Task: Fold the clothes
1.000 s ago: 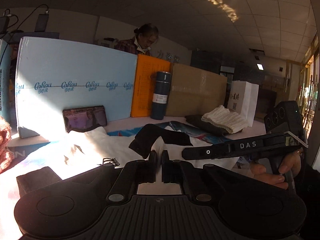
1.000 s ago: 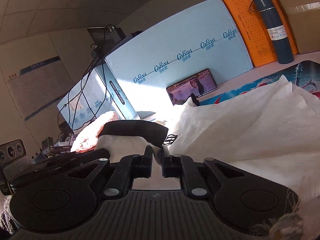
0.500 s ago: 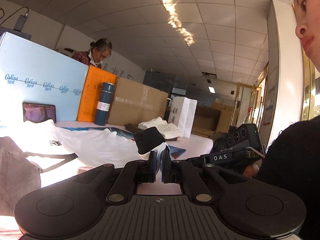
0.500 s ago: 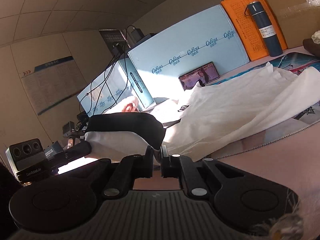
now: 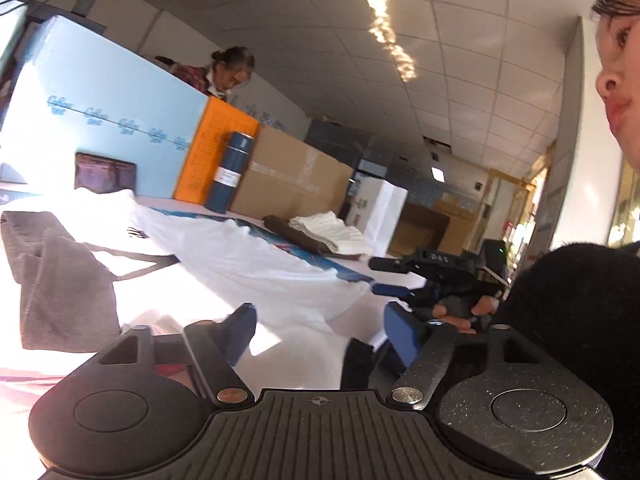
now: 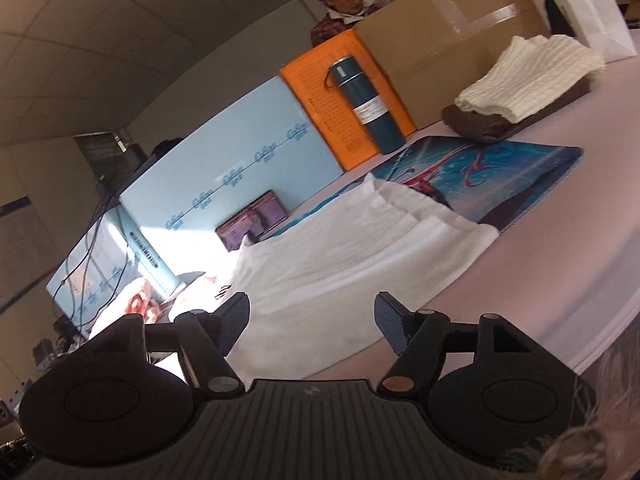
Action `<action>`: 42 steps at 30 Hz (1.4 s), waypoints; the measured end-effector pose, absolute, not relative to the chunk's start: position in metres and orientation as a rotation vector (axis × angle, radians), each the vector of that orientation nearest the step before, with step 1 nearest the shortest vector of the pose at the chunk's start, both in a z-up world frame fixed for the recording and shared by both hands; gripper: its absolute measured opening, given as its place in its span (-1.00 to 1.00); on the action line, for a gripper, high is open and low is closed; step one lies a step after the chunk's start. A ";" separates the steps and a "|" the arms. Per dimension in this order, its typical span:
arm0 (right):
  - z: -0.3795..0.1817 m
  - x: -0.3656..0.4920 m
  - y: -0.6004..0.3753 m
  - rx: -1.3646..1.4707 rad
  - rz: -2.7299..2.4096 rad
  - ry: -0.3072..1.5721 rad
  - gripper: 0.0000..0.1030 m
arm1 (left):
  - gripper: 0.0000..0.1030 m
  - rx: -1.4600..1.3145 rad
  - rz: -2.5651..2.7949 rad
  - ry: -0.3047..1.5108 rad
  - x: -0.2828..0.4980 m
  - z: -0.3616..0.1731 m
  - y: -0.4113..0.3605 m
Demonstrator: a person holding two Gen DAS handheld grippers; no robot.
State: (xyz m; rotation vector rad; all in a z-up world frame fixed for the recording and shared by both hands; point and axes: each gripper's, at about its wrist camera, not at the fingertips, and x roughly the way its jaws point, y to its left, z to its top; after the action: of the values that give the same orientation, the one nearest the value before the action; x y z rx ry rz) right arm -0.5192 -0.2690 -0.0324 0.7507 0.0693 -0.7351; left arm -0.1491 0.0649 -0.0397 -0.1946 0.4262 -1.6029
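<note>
A white T-shirt (image 5: 248, 256) with dark trim lies spread on the pink table, folded over on itself; it also shows in the right wrist view (image 6: 352, 248). My left gripper (image 5: 320, 330) is open and empty just above the shirt's near edge. My right gripper (image 6: 312, 320) is open and empty over the shirt's near edge; in the left wrist view it (image 5: 404, 276) sits to the right of the shirt, jaws apart. A grey garment (image 5: 68, 280) lies at the left.
A stack of folded cream and brown clothes (image 6: 528, 84) sits at the back right. A blue flask (image 6: 364, 108), an orange box (image 6: 332, 108), a cardboard box (image 6: 452, 32), a light-blue board (image 6: 224, 176) and a phone (image 6: 252, 220) line the back. A printed mat (image 6: 500, 176) lies under the shirt.
Both grippers were shut on the shirt's black-trimmed sleeves and held them up. Now both have opened and let go, and the shirt lies on the table.
</note>
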 end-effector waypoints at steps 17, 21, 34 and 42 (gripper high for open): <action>-0.045 -0.500 -0.295 0.667 -1.130 0.113 -0.03 | 0.61 0.099 -0.775 0.447 -0.113 -0.051 0.031; -0.048 -0.482 -0.297 0.616 -1.147 0.191 -0.58 | 0.61 0.138 -0.768 0.440 -0.116 -0.051 0.027; -0.042 -0.500 -0.278 0.614 -1.140 0.252 -0.95 | 0.77 0.174 -0.803 0.360 -0.082 -0.008 0.012; 0.013 -0.479 -0.324 0.597 -0.914 0.161 -0.14 | 0.86 0.186 -1.051 0.334 -0.076 0.019 -0.067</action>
State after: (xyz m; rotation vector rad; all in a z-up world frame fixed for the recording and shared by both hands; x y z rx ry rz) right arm -0.4795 -0.3240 0.0127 0.5965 0.1606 -0.9143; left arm -0.0761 -0.0668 0.0186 0.1857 0.3340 -1.0513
